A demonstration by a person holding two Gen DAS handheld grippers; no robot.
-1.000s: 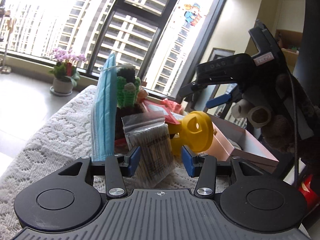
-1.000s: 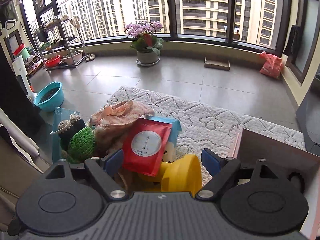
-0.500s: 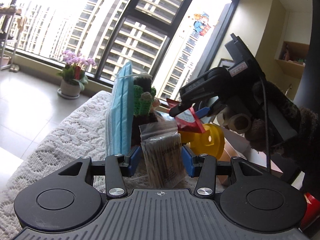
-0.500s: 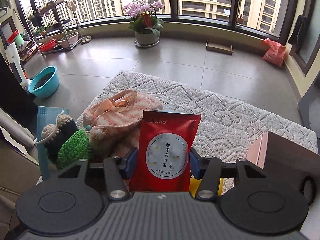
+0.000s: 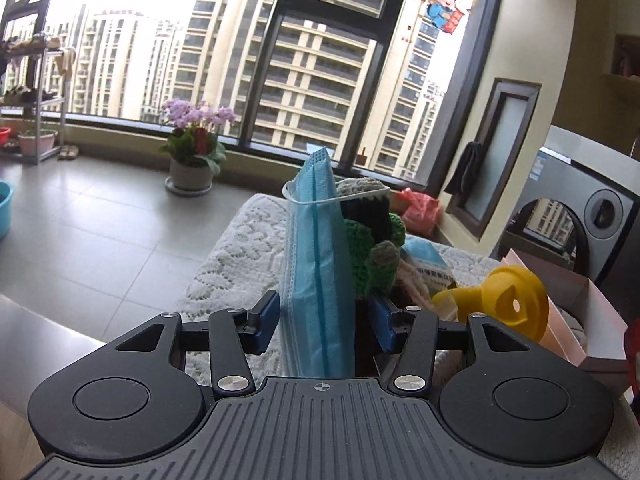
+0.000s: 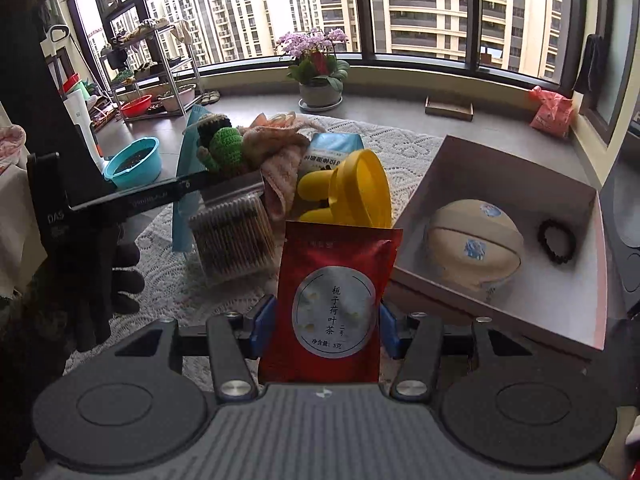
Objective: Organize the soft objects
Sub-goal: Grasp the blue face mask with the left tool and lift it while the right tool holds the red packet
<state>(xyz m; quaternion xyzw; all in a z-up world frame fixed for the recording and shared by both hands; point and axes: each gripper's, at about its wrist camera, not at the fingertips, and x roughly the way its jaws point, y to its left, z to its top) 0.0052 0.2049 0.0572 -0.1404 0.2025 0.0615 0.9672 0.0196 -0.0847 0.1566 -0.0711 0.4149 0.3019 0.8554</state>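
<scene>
My right gripper (image 6: 322, 326) is shut on a red tea sachet (image 6: 334, 312) and holds it above the lace cloth, left of the pink box (image 6: 516, 184). My left gripper (image 5: 322, 322) stands around an upright blue face mask (image 5: 316, 276), with a gap on its left side, so its jaws look open. In the right wrist view the left gripper (image 6: 224, 184) hovers over a bag of cotton swabs (image 6: 234, 236). A green crochet cactus (image 6: 226, 150), a pink knit cloth (image 6: 276, 148) and a yellow plastic toy (image 6: 352, 192) form the pile.
The pink box holds a beige ball (image 6: 474, 246) and a dark bead bracelet (image 6: 558, 240). A blue sachet (image 6: 332, 150) lies behind the yellow toy. A white lace cloth (image 6: 400, 148) covers the table. A flower pot (image 6: 320, 76) stands on the floor beyond.
My right gripper closed on the red sachet and lifted it back toward the box. My left gripper shifted left from the cotton swab bag to the blue mask.
</scene>
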